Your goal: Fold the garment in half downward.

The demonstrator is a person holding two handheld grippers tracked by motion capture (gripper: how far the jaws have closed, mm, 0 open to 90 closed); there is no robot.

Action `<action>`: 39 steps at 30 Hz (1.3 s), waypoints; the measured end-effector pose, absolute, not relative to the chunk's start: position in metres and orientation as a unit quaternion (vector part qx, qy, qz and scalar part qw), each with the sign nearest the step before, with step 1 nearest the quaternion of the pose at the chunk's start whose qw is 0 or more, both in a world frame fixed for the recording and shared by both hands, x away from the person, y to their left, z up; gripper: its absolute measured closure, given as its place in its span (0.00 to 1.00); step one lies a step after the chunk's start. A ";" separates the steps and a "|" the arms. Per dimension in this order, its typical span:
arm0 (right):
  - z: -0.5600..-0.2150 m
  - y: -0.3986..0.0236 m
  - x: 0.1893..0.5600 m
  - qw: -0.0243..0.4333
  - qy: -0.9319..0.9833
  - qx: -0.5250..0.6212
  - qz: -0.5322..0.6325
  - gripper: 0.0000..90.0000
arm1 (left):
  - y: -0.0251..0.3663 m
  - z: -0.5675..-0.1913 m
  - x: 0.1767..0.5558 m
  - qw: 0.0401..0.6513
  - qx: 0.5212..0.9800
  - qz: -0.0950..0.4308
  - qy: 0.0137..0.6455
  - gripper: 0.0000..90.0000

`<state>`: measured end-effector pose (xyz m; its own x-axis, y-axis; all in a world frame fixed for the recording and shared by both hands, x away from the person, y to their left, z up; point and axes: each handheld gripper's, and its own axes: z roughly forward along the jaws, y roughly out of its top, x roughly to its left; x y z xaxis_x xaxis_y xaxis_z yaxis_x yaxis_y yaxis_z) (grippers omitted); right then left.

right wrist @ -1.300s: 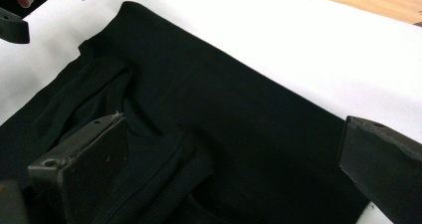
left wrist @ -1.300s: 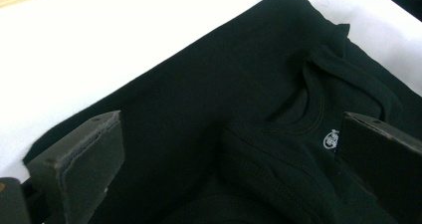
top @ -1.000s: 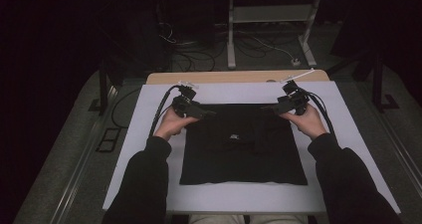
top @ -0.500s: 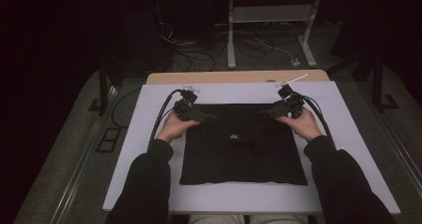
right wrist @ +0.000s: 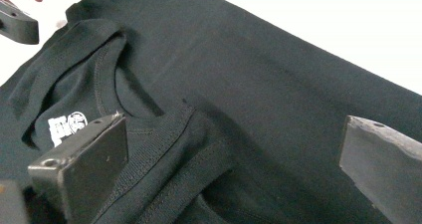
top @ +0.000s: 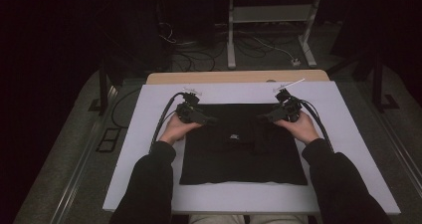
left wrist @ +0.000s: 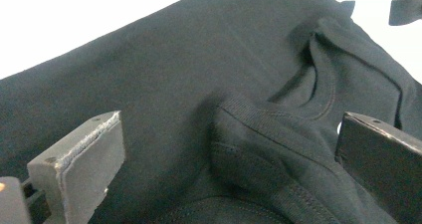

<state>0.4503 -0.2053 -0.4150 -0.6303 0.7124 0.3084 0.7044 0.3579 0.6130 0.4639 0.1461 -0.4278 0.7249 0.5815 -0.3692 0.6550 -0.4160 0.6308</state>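
A: Where does the black T-shirt (top: 242, 144) lie?

B: Flat in the middle of the white counter (top: 348, 134), folded to a rough square, its far edge toward twelve o'clock. The left gripper (top: 209, 119) hovers over the far corner at about eleven o'clock, the right gripper (top: 263, 118) over the one at about one o'clock.

A: Are they gripping anything?

B: No. In both gripper views the jaws stand spread wide with cloth below and nothing between them, so both are released. The left gripper view looks down on a ribbed sleeve hem (left wrist: 268, 129) folded inward; the right gripper view shows the neckband (right wrist: 107, 79) and a white printed label (right wrist: 67, 125) at about nine o'clock.

A: So how should this step go?

B: I judge it to be a pinch at the two far corners, ready for a fold toward six o'clock. Each gripper should drop until its lower jaw slides under every layer (the folded-in sleeve makes the edge thick there), then close firmly. Catching only the top layer would likely pull the fold apart.

A: Anything else?

B: Keep both hands level and lift together, so the edge stays straight.
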 end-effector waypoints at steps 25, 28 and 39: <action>-0.429 -0.201 0.453 -0.021 0.818 0.436 0.374 0.37 | 0.150 -0.440 0.466 0.416 0.820 -0.086 0.382 0.38; -0.431 -0.200 0.453 -0.029 0.820 0.436 0.370 0.46 | 0.149 -0.440 0.466 0.419 0.821 -0.088 0.378 0.48; -0.433 -0.197 0.452 -0.045 0.825 0.425 0.370 0.72 | 0.144 -0.444 0.465 0.421 0.824 -0.099 0.367 0.69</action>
